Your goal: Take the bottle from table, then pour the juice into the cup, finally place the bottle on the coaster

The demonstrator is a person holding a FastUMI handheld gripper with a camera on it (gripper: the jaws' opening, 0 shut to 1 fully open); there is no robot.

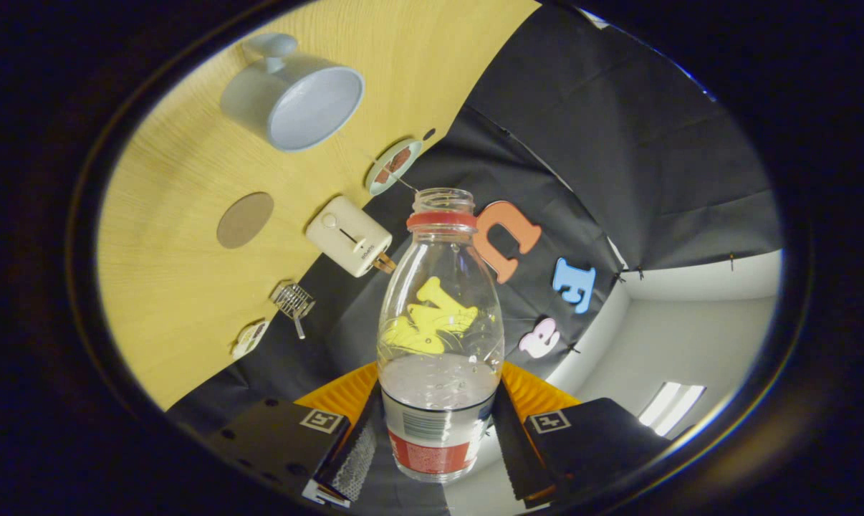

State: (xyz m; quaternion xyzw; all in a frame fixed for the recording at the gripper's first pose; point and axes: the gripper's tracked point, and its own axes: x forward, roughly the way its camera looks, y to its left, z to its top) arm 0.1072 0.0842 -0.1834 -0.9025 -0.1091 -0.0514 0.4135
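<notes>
While jaws clamp bottle [440,337], cup [294,97] beyond, coaster [244,219] nearby

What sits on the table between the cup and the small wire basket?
In the gripper view, the round brown coaster lies on the table between the cup and the wire basket.

A pale wooden table [167,287] with fine grain tilted steeply across the view; behind it hung the booth's black cloth wall [618,143], creased and pinned along its lower edge; beyond the cloth stood a plain white wall [690,337]; a bright rectangular ceiling light [672,405] glowed near it.
</notes>
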